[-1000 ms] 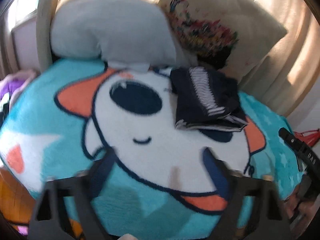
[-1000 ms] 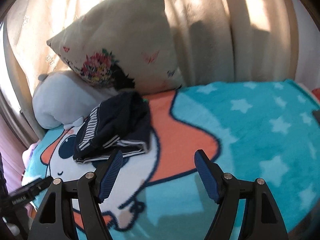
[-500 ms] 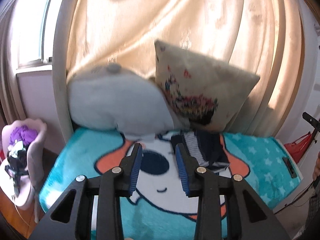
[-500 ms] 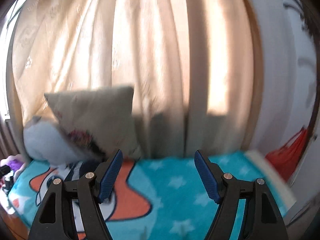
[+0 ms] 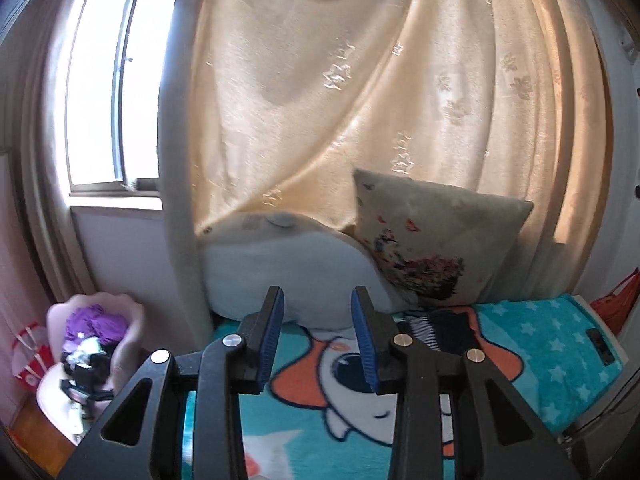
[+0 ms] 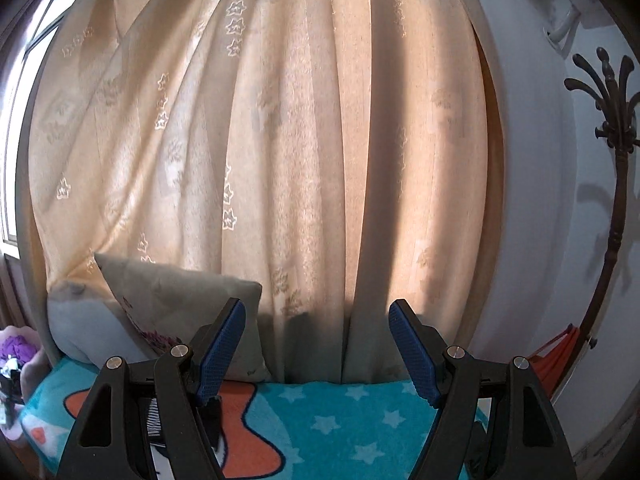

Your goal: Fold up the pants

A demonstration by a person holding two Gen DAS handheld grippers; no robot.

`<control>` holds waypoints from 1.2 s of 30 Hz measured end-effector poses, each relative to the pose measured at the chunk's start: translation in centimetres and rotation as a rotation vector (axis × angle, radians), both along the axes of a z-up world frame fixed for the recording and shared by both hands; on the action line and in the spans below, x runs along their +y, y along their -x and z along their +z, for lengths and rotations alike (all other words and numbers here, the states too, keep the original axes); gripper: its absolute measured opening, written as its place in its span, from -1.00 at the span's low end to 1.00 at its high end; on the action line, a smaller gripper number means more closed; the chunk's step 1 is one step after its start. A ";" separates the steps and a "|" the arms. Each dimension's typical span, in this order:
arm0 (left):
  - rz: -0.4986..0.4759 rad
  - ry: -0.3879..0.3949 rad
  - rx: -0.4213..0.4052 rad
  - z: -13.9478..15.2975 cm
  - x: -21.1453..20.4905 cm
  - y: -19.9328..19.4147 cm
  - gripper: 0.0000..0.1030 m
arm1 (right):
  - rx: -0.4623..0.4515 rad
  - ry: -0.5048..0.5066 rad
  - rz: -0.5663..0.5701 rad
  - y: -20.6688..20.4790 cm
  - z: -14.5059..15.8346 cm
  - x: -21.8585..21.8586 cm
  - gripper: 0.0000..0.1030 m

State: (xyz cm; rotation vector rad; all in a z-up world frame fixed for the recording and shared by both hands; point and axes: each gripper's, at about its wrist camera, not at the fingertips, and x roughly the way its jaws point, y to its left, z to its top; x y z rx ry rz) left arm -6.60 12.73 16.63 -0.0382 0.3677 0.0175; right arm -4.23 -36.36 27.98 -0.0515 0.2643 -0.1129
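The folded pants (image 5: 444, 328), dark navy with a white-striped band, lie on the teal cartoon blanket (image 5: 540, 360) just in front of the pillows. My left gripper (image 5: 317, 300) is held high above and well back from them, its jaws narrow but apart with nothing between the blue pads (image 5: 272, 332). In the right wrist view only a strip of the pants (image 6: 154, 420) shows, behind the left finger. My right gripper (image 6: 317, 316) stands wide open and empty over the blanket (image 6: 340, 420), facing the curtain.
A grey pillow (image 5: 288, 264) and a flowered cushion (image 5: 432, 240) lean against the beige curtain (image 5: 360, 100). A pink chair with purple clothes (image 5: 92, 328) stands left of the bed. A small dark device (image 5: 598, 340) lies on the blanket's right edge. A coat stand (image 6: 616, 184) rises at the right.
Both grippers have risen and tipped up, so the bed has dropped low in both views and the curtain fills them. The left jaws have narrowed; the right jaws kept their width.
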 end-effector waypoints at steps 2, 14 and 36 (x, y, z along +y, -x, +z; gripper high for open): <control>0.024 -0.017 0.003 0.0 0.7 0.3 -0.23 | 0.014 -0.010 -0.003 -0.1 0.6 0.0 0.53; -0.023 0.089 0.151 -5.9 2.2 -0.7 -0.06 | 0.254 -0.139 0.100 -4.4 -5.5 1.7 0.54; -0.244 0.225 0.532 -17.5 -10.3 -17.0 -0.06 | 0.664 -0.436 0.439 -18.3 -28.3 7.4 0.54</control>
